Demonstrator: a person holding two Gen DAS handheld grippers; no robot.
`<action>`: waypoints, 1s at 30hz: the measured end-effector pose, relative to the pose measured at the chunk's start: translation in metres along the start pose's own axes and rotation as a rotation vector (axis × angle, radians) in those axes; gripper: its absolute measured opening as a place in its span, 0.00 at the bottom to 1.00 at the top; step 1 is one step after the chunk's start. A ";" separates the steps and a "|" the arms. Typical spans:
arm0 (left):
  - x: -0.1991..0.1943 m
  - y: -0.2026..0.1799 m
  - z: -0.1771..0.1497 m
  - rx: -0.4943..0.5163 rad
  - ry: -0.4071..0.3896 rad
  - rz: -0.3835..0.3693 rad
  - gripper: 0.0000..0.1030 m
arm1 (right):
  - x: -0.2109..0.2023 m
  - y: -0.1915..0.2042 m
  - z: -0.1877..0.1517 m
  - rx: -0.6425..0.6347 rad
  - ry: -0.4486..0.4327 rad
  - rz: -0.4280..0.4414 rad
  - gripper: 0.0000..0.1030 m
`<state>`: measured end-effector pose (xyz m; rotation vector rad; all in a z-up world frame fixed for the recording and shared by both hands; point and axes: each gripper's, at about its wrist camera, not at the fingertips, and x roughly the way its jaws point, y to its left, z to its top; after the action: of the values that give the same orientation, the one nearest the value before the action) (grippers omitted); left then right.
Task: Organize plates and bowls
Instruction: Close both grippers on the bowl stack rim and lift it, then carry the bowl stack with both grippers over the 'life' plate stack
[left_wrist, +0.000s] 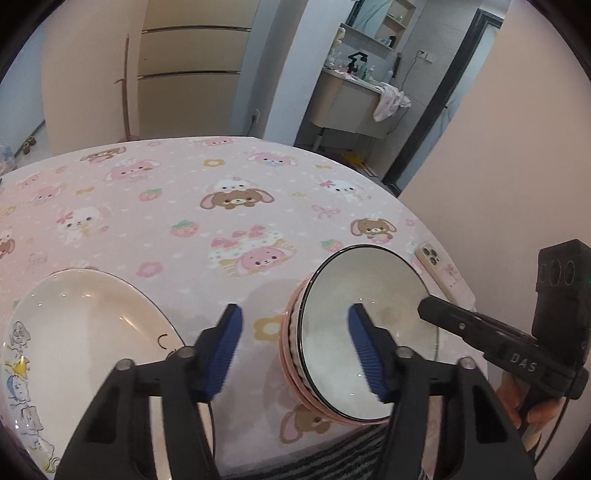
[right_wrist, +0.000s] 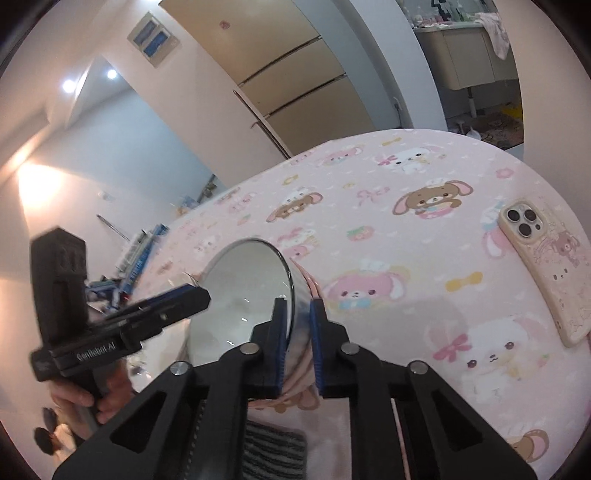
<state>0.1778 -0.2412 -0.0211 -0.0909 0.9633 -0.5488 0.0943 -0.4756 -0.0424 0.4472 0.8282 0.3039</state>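
Jaws of the right gripper (right_wrist: 298, 328) were clenched on the rim wall of the bowl (left_wrist: 364, 332), one blue pad inside the rim and one against the pink outer side; jaws of the left gripper (left_wrist: 295, 350) stood released, holding nothing, the right-hand pad overlapping the bowl's mouth in the left wrist view, though contact there could not be told.

Bench (left_wrist: 229, 206), covered with a pink cloth printed with cartoon rabbits and bears, served as the landmark. The plate (left_wrist: 81, 332), the larger piece, lay flat at the near left of the bench: white, glossy, with small cartoon figures drawn along its near edge.

The bowl hung tilted over the near right of the bench, its mouth turned toward the left gripper, its axis lying closer to level than upright. It appeared white and empty inside, with a thin dark rim and a ribbed pink exterior.

The plate lay to the left of the bowl, with bare cloth between them. The right hand carried the bowl, and the left gripper pointed into the gap between bowl and plate. A likely coming move was a leftward carry to set the bowl on the plate.

A phone (right_wrist: 543, 266) in a cartoon case lay at the far right of the bench.
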 end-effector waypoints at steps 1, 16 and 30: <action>0.001 0.001 0.000 -0.003 0.005 -0.009 0.57 | 0.000 0.001 -0.001 -0.017 -0.005 -0.012 0.07; 0.036 0.027 -0.005 -0.184 0.137 -0.074 0.64 | 0.011 -0.030 -0.001 0.207 0.085 0.061 0.71; 0.058 0.007 0.001 -0.082 0.217 0.001 0.60 | 0.053 -0.020 -0.024 0.259 0.179 0.015 0.38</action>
<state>0.2075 -0.2630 -0.0665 -0.1055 1.1975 -0.5251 0.1123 -0.4643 -0.1004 0.6748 1.0448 0.2536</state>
